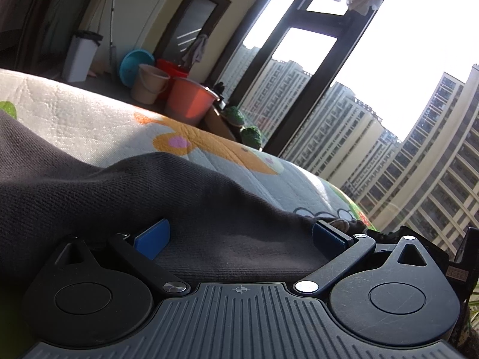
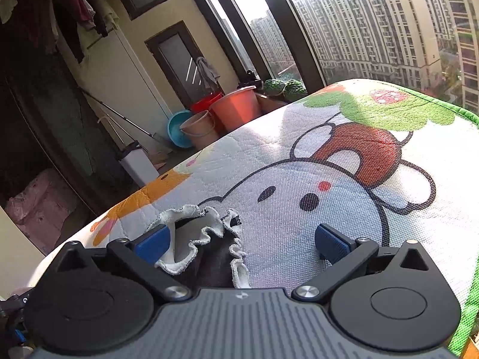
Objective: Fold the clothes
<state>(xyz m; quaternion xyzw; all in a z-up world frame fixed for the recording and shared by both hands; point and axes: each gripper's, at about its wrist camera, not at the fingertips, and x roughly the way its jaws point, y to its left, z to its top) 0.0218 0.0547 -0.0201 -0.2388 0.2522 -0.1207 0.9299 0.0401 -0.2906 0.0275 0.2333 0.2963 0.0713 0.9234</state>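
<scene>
dark knit cloth (image 1: 125, 191) lies heaped on my cartoon quilt (image 1: 89, 119), bunched between the spread pads of my left gripper (image 1: 239, 236). my right gripper (image 2: 242, 239) gapes too, its left pad (image 2: 152, 243) touching the white frilled hem (image 2: 191, 239).

Cartoon-print quilted mat (image 2: 344, 209) under dark frilled garment (image 2: 209, 257).

My garment (image 1: 125, 197) lies on the mat (image 1: 74, 113) covering the tabletop, its frilled hem (image 2: 194, 239) between my right tool's (image 2: 241, 240) fingers. Buckets (image 2: 236, 113) stand beyond the far edge.
</scene>
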